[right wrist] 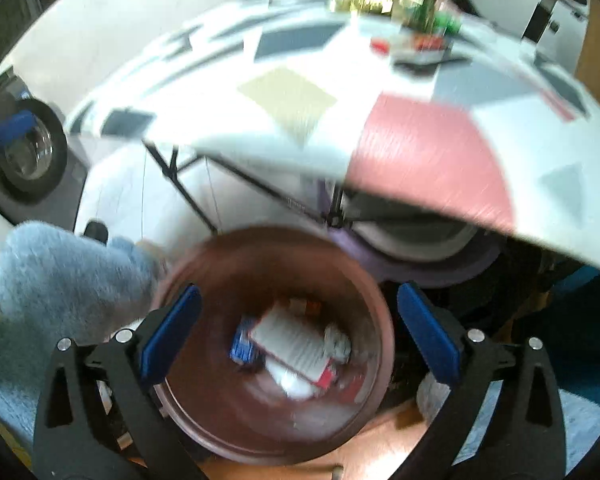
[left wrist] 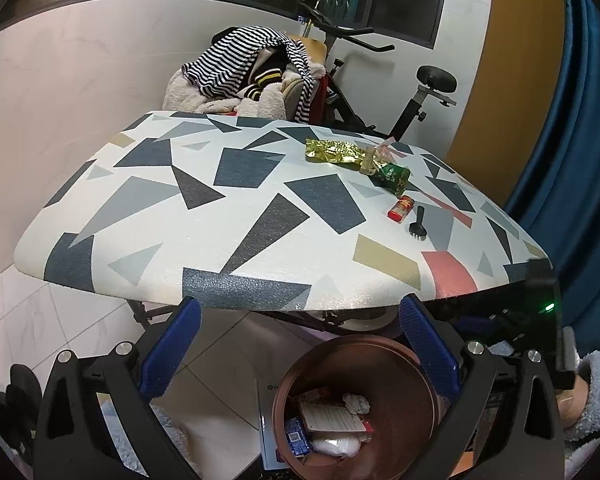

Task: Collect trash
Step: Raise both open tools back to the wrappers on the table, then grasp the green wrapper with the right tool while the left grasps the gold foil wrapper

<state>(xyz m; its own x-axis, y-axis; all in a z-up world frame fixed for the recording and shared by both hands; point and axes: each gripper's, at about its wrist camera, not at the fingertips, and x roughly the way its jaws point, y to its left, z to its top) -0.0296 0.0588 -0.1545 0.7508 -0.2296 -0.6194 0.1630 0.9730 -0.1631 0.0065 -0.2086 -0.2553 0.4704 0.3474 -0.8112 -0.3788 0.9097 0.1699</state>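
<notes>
A brown round bin (left wrist: 380, 354) stands on the floor below the table's front edge, with several pieces of trash inside; it also shows in the blurred right wrist view (right wrist: 204, 264). On the patterned table (left wrist: 260, 216) lie a gold foil wrapper (left wrist: 334, 151), a green packet (left wrist: 392, 178), a small red packet (left wrist: 401, 208) and a black plastic fork (left wrist: 417, 222). My left gripper (left wrist: 300, 320) is open and empty, low in front of the table, left of the bin. My right gripper (right wrist: 300, 306) is open and empty right above the bin's mouth.
A chair piled with striped clothes (left wrist: 252, 68) and an exercise bike (left wrist: 412, 92) stand behind the table. A blue curtain (left wrist: 572, 140) hangs at right. The table's folding legs (right wrist: 188, 184) run under it. White tiled floor (left wrist: 28, 312) lies at left.
</notes>
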